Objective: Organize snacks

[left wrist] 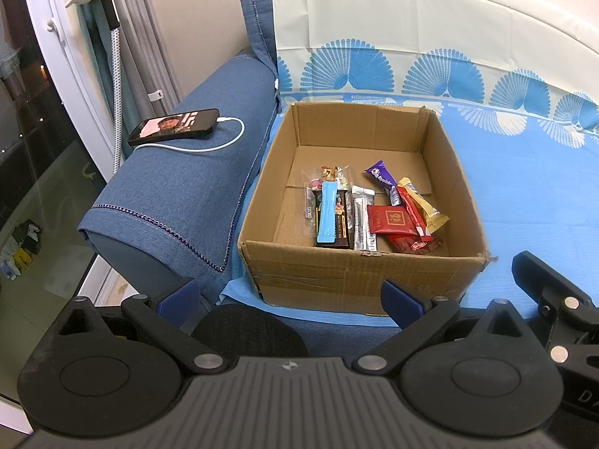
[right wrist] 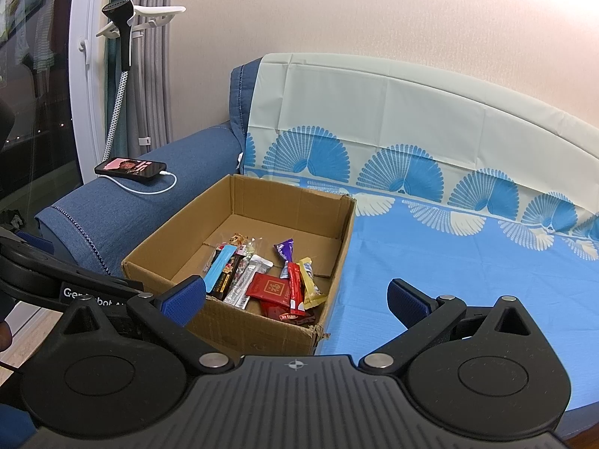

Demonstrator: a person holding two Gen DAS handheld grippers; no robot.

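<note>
Left gripper (left wrist: 290, 303): black two-finger tool with blue pads, jaws spread wide and holding nothing, hanging in front of the box's near wall.
Right gripper (right wrist: 297, 299): same black tool with blue pads, jaws also wide apart and empty, over the box's near right corner and the sheet beside it.
Open brown cardboard box (left wrist: 359, 273): sits on the light blue sheet (left wrist: 524, 194), hard against the blue fabric sofa armrest (left wrist: 179, 194); its flaps are gone and one front corner is torn.
Snacks: all lie on the box floor, bunched toward the near wall in two loose groups.
Left group: a long pale blue stick packet (left wrist: 326, 211) lying on a dark bar wrapper, clear candy bags beside it, and a silver-white sachet (left wrist: 362, 220) just to the right.
Right group: a flat red square packet (left wrist: 389, 219) with a gold character I cannot make out, a purple wrapper (left wrist: 382, 176) with white lettering too blurred to read, a narrow red bar and a yellow-white bar (left wrist: 421, 204).
Writing: the left tool's side, seen from the right wrist view, reads "Gen…bot", partly hidden.
Black smartphone (left wrist: 174, 127): lit screen, on the armrest with a white charging cable (left wrist: 224, 138) plugged in.
Sofa back: covered by a cream cloth with blue fan patterns (right wrist: 374, 142).
</note>
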